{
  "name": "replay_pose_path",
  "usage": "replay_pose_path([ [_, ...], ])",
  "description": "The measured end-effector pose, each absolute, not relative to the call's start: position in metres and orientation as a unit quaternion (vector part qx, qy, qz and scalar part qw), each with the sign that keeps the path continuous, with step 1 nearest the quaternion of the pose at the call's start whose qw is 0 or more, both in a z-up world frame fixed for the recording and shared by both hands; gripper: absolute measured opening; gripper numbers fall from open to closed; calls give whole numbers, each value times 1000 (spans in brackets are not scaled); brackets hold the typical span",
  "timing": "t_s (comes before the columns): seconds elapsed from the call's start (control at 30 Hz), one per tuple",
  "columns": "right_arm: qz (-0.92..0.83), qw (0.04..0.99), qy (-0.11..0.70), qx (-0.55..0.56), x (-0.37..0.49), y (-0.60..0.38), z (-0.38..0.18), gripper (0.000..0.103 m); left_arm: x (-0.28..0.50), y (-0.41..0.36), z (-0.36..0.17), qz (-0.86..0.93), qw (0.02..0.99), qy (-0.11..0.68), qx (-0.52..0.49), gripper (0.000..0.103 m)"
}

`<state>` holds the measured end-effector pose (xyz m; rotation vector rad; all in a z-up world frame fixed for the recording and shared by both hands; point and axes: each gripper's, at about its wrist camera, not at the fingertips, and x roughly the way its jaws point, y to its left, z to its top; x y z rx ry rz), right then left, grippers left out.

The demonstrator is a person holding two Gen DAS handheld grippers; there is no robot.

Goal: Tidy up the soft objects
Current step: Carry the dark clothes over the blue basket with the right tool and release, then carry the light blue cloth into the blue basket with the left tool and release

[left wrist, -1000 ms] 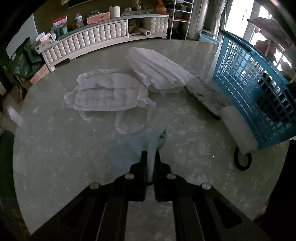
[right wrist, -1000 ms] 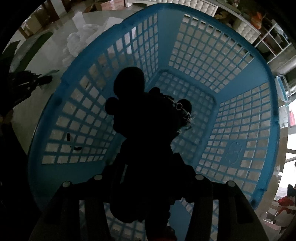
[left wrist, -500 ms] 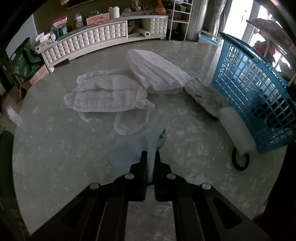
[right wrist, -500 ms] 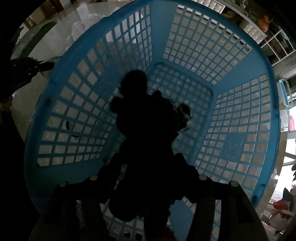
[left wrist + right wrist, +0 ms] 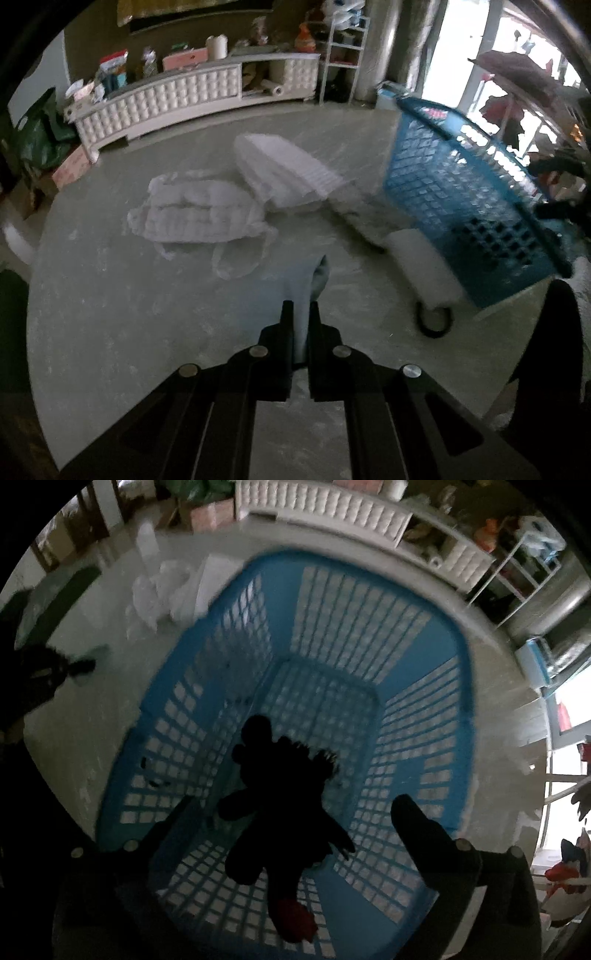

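The right gripper (image 5: pixel 291 812) hangs over the blue plastic lattice basket (image 5: pixel 458 716), jaws spread wide and empty, one dark plush toy (image 5: pixel 280 812) lying lengthwise inside below them. Left of the basket, the left gripper (image 5: pixel 301 310) pinches one pale blue cloth (image 5: pixel 306 284) above the worktop (image 5: pixel 110 314); two white quilted bundles, one white roll remain.

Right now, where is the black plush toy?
In the right wrist view, the black plush toy is inside the blue basket, between the open right hand-held gripper's fingers, apparently released.
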<state>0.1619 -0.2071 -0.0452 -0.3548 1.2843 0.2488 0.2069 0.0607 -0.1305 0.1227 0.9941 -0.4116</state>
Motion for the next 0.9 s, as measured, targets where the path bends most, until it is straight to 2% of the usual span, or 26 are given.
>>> replay_pose_path([
  [0.17, 88, 834, 527, -134, 132, -206, -1, 103, 190, 43, -104, -216, 863, 451, 67, 5],
  [0.33, 57, 857, 502, -99, 111, -223, 12, 103, 176, 28, -74, -230, 868, 436, 58, 5],
  [0.63, 39, 871, 486, -55, 86, -248, 21, 103, 158, -15, -17, -242, 879, 406, 70, 5],
  [0.9, 50, 878, 475, -38, 80, -255, 13, 103, 150, -55, 13, -253, 879, 392, 97, 5],
])
